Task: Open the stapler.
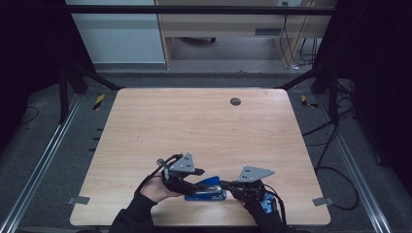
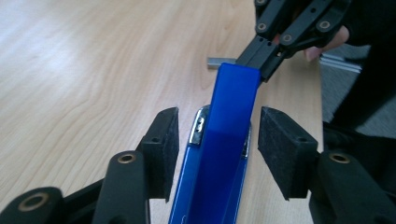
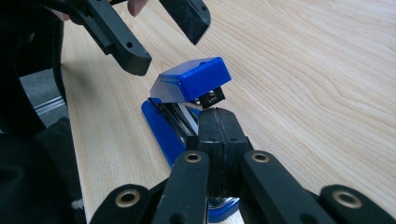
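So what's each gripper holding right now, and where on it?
The right gripper is shut at the front end of the blue stapler, apparently on its inner metal part. The left gripper straddles the stapler's top, pads clear, holding nothing.

No lettering, labels or numbers can be read anywhere

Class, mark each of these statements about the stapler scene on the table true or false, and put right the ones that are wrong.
1. The stapler is red. False: it is blue.
2. The left gripper has a pad on each side of the stapler's top arm, with a gap on both sides. True.
3. The right gripper stands wide open. False: its jaws are pressed together at the stapler's front end.
4. The stapler lies on a wooden table. True.
5. A stack of paper sits in the stapler's mouth. False: there is no paper in it.
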`<state>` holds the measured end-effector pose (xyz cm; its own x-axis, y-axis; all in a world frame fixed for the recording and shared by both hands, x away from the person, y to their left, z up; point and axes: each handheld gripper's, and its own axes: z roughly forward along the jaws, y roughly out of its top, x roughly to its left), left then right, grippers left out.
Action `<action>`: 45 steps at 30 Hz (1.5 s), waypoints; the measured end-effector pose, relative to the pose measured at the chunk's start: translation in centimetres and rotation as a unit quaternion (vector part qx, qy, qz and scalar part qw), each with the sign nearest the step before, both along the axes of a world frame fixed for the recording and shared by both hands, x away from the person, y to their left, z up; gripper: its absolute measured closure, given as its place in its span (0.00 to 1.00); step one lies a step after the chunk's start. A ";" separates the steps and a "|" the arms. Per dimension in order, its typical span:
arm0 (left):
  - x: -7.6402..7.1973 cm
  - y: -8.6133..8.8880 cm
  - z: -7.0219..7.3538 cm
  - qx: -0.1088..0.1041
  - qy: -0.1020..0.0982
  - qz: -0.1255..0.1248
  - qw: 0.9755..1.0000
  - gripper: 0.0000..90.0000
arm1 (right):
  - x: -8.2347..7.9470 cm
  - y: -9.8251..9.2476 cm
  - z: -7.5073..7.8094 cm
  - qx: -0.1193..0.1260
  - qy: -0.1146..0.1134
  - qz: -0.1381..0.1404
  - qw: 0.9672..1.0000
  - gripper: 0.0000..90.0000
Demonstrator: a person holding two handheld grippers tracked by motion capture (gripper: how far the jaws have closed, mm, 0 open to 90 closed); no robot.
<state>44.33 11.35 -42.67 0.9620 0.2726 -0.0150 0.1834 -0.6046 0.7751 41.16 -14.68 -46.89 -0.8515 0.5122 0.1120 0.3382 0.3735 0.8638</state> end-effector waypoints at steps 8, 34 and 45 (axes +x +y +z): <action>-1.7 1.9 -0.9 -0.058 -0.017 0.095 0.994 0.53 | 0.1 0.0 -0.1 -0.001 0.003 -0.001 1.000 1.00; -8.8 1.7 -5.6 -0.157 -0.063 0.259 0.951 0.64 | 0.2 0.2 -0.1 0.002 0.006 -0.001 1.000 1.00; -10.1 -1.3 -7.4 -0.153 -0.054 0.271 0.949 0.71 | 0.3 0.2 0.0 0.001 0.006 -0.002 1.000 1.00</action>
<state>34.19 10.10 -50.05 0.6819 0.7267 -0.0830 0.3131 -0.1874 0.9310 41.42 -14.44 -46.92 -0.8477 0.5160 0.1228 0.3500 0.3704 0.8604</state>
